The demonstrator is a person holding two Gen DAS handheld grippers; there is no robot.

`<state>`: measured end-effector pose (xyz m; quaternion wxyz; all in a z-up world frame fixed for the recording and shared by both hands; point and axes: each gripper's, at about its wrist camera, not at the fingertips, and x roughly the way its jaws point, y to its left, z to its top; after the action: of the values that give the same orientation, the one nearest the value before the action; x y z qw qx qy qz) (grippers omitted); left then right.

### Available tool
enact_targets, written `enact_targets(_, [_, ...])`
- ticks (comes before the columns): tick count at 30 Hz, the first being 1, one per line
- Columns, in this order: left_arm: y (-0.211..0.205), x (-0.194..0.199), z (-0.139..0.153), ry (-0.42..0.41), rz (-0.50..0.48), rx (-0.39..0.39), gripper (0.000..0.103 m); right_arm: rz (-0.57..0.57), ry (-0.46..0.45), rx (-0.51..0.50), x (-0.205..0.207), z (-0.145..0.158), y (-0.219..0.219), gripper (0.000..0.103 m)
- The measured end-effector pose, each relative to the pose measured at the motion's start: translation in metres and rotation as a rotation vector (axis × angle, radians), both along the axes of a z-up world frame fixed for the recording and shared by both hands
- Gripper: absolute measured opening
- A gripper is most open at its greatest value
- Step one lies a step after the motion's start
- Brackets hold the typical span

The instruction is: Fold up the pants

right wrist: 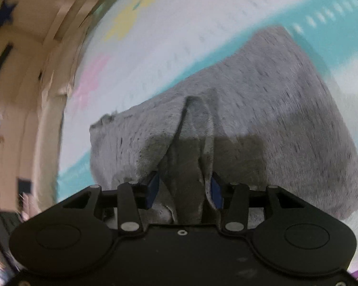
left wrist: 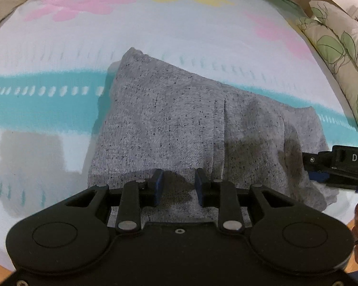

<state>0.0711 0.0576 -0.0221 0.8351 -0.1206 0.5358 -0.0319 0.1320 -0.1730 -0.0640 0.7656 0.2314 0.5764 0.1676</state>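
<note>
Across mid-frame the pants (left wrist: 179, 124) lie folded on the bedspread (left wrist: 47, 109). I see left gripper (left wrist: 179, 188) apart, empty; right gripper (right wrist: 185, 189) loosely straddles a ridge. Withdrawing could snag it, undoing my fold.

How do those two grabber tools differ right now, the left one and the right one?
The left gripper has nothing between its fingers and hovers over flat grey pants; the right gripper has a bunched ridge of the pants between its wider-set fingers. Both are black with blue pads and point down at the bedspread.
</note>
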Motion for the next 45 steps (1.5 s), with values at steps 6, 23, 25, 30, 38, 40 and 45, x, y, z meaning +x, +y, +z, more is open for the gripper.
enact_targets(6, [-0.002, -0.002, 0.004, -0.009, -0.001, 0.013, 0.037, 0.196, -0.219, -0.255, -0.018, 0.035, 0.04, 0.005])
enact_targets(23, [-0.001, -0.002, 0.002, -0.011, 0.005, 0.011, 0.037, -0.005, -0.036, -0.072, 0.0, 0.02, 0.006, 0.041])
enact_targets(25, [-0.002, -0.001, 0.002, -0.01, 0.004, 0.013, 0.037, -0.023, -0.022, -0.059, 0.001, 0.017, 0.001, 0.042])
enact_targets(30, [-0.002, -0.002, 0.001, -0.01, 0.006, 0.013, 0.037, -0.041, -0.092, -0.116, 0.002, 0.031, 0.002, 0.043])
enact_targets(38, [-0.003, -0.002, -0.001, -0.015, 0.002, 0.014, 0.037, 0.174, -0.261, -0.229, -0.013, 0.048, 0.046, 0.048])
enact_targets(40, [-0.002, -0.003, -0.001, -0.015, 0.004, 0.01, 0.038, 0.23, -0.222, -0.33, -0.017, 0.029, 0.057, 0.049])
enact_targets(45, [-0.001, -0.003, -0.001, -0.013, 0.002, 0.004, 0.039, 0.233, -0.234, -0.378, -0.023, 0.005, 0.053, 0.063])
